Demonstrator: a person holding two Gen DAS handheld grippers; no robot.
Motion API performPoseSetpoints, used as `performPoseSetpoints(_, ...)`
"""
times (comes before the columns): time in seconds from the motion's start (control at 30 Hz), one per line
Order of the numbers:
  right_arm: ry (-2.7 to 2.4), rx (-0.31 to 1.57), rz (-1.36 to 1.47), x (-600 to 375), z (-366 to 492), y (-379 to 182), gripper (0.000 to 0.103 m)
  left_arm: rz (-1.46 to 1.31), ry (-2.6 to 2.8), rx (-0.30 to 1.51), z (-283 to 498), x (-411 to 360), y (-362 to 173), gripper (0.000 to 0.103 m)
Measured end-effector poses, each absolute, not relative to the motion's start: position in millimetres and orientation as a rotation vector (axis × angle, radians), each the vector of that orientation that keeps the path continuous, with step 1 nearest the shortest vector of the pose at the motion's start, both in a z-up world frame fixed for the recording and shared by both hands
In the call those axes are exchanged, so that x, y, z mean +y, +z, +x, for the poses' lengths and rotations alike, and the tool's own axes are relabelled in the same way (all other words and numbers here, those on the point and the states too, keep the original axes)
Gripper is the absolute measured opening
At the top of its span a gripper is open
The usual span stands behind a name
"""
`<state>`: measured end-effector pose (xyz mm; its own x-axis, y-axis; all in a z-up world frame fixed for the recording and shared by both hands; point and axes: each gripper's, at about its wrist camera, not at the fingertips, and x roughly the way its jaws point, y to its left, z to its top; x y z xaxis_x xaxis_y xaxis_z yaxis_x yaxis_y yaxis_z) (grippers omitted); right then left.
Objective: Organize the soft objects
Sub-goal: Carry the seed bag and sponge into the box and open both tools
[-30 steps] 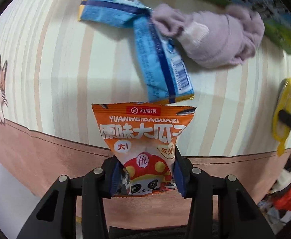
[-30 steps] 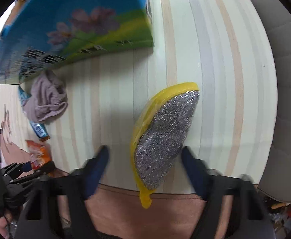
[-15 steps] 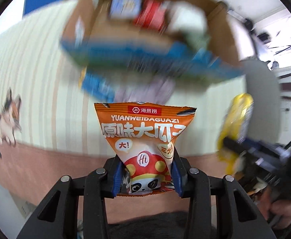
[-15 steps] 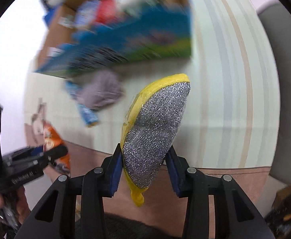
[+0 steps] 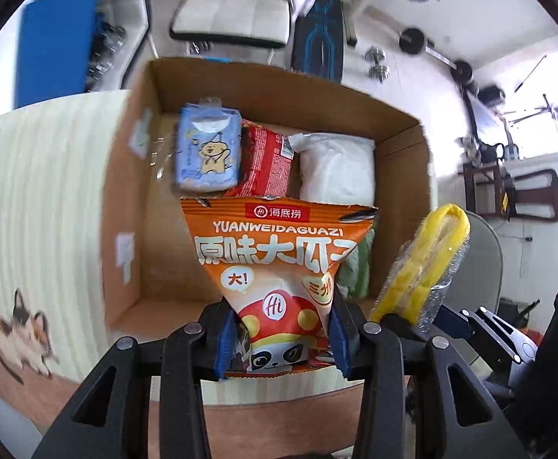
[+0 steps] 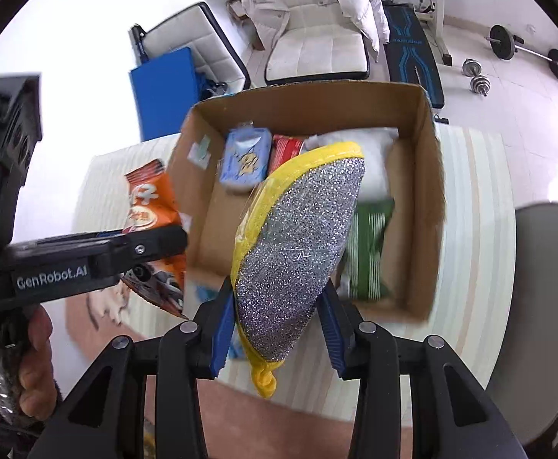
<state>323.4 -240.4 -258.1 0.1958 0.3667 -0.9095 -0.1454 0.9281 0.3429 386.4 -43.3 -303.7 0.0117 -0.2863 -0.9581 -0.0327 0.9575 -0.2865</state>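
My left gripper (image 5: 280, 338) is shut on an orange snack bag (image 5: 279, 264) and holds it raised in front of an open cardboard box (image 5: 126, 191). My right gripper (image 6: 275, 329) is shut on a yellow-edged silver scouring pad (image 6: 301, 237), held above the box (image 6: 431, 176). The pad also shows at the right of the left wrist view (image 5: 424, 267). The snack bag shows at the left of the right wrist view (image 6: 150, 206). Inside the box lie a blue tissue pack (image 5: 208, 149), a red packet (image 5: 265, 162), a white pack (image 5: 336, 168) and a green item (image 6: 366, 248).
The box stands on a striped tablecloth (image 5: 41, 199) with a cat print (image 5: 22, 329). Beyond the table are a white chair (image 6: 317, 49), a blue mat (image 6: 164, 88), a weight bench (image 6: 409, 38) and dumbbells. A grey chair (image 6: 546, 267) stands at the right.
Both grippers have risen from the table with their loads and now look down into the open box. The right gripper closed on the scouring pad a second ago.
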Motion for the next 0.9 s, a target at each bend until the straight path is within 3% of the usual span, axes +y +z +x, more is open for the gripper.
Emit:
performPoseSetpoints(0.33, 0.303, 1.497, 0.151, -215.5, 378.7, -334.9, 0.043, -0.268, -0.211, 1.755, 424.6, -43.6, -378.0, 0.038)
performPoseSetpoints(0.67, 0.274, 1.576, 0.115, -211.3, 387.0, -373.2, 0.046, -0.201, -0.191, 1.847, 417.1, -50.2, -404.7, 0.041)
performPoseSetpoints(0.77, 0.264, 1.609, 0.102, -207.5, 392.9, -379.1, 0.059, -0.14, -0.192, 1.817, 413.5, -55.5, -389.5, 0.048)
performPoseSetpoints(0.83, 0.26, 1.603, 0.09, -206.3, 393.1, -375.3, 0.086, -0.116, -0.168, 1.757, 411.3, -55.7, -370.9, 0.071)
performPoseSetpoints(0.9, 0.254, 1.58, 0.086, -206.9, 392.6, -368.5, 0.087, -0.112, -0.156, 1.709, 409.3, -54.8, -353.4, 0.077)
